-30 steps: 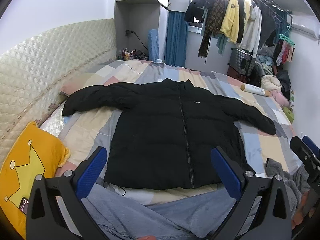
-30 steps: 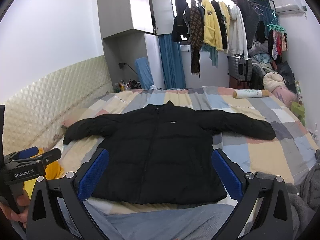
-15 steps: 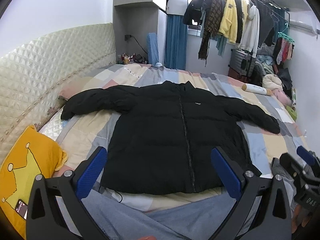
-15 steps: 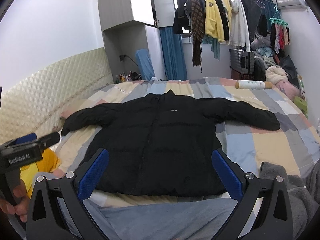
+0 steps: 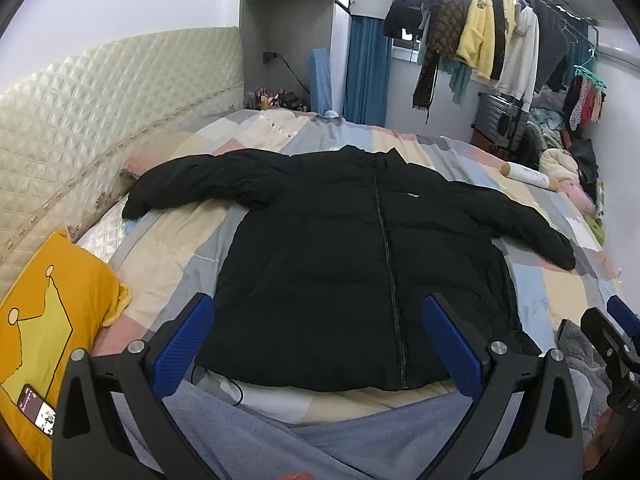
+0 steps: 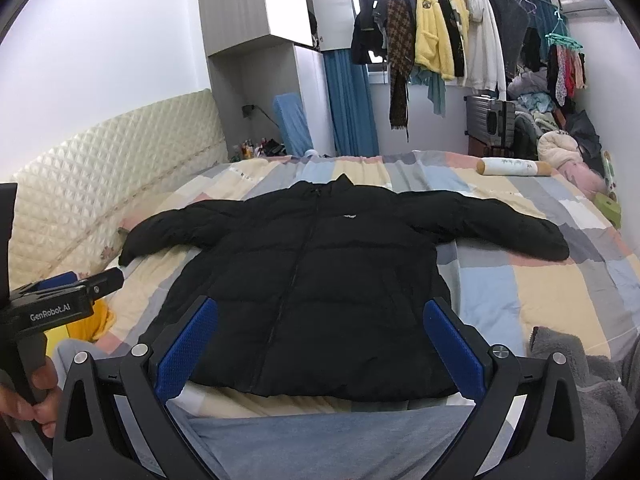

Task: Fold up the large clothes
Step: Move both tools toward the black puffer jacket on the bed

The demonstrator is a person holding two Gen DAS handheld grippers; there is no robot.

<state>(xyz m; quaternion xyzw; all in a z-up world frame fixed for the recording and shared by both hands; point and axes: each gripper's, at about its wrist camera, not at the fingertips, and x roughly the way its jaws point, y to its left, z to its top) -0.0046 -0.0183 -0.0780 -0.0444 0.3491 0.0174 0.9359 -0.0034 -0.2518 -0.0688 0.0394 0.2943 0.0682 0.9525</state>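
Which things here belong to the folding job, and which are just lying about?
Job: black puffer jacket spread flat on the bed; left gripper and right gripper, both open, holding nothing.

Lying about: yellow cushion, phone, rolled bolster, hanging clothes, suitcase.

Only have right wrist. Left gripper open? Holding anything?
Observer: Left gripper is open and holds nothing; it points at the jacket.
Operator: Anything by the hem on that side?
Observer: A thin dark cable loops out from under the hem near its left corner.
Operator: The yellow thing behind the left gripper?
Observer: A pillow, with a phone lying on its near end, screen lit.
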